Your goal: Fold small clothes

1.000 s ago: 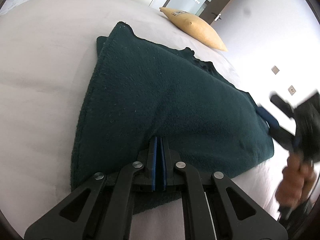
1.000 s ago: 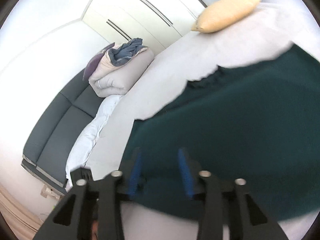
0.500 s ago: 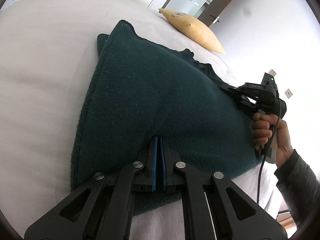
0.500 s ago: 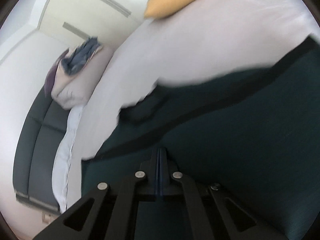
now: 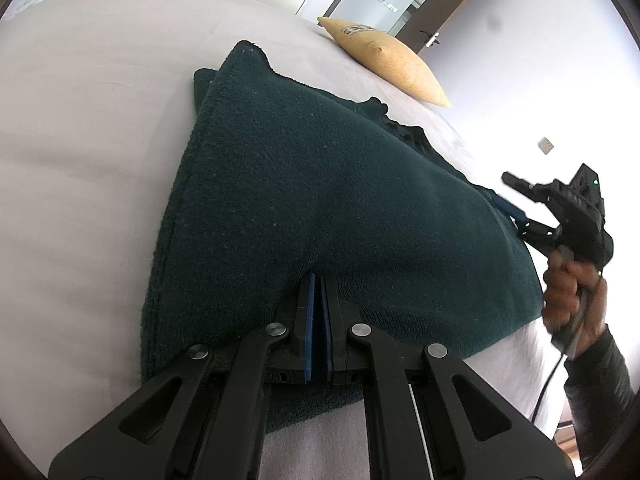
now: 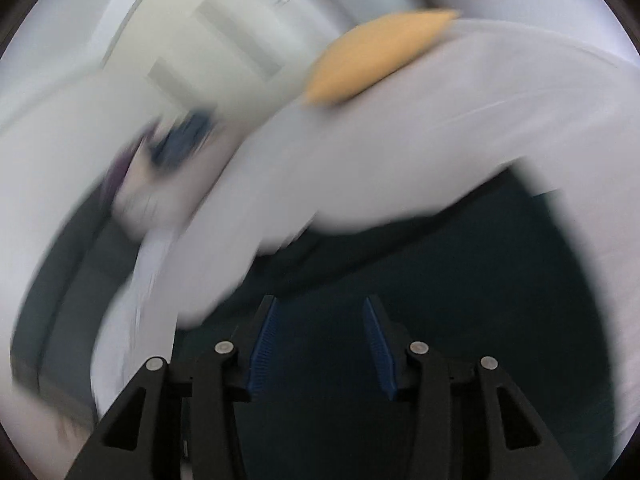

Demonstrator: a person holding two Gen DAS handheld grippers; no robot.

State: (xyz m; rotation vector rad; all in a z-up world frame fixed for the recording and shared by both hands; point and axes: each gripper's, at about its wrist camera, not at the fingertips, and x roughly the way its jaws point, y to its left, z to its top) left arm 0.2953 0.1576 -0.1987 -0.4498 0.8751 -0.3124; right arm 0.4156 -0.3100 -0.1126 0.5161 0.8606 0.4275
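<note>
A dark green knitted garment (image 5: 320, 200) lies folded on the white bed (image 5: 80, 120). My left gripper (image 5: 318, 280) is shut on the garment's near edge and lifts it slightly into a ridge. My right gripper (image 6: 320, 304) is open with its blue pads apart over the dark green garment (image 6: 440, 280); that view is blurred by motion. The right gripper also shows in the left wrist view (image 5: 516, 208) at the garment's right edge, held in a hand, fingers apart.
A yellow pillow (image 5: 392, 60) lies at the far end of the bed. A rolled duvet with blue clothes (image 6: 168, 168) and a dark sofa (image 6: 60, 300) stand beyond the bed's left side. Wardrobe doors and a door are behind.
My right gripper was shut on the garment's right side half a second ago; now it is open and has pulled back to the right edge. My left gripper stays shut on the near edge.
</note>
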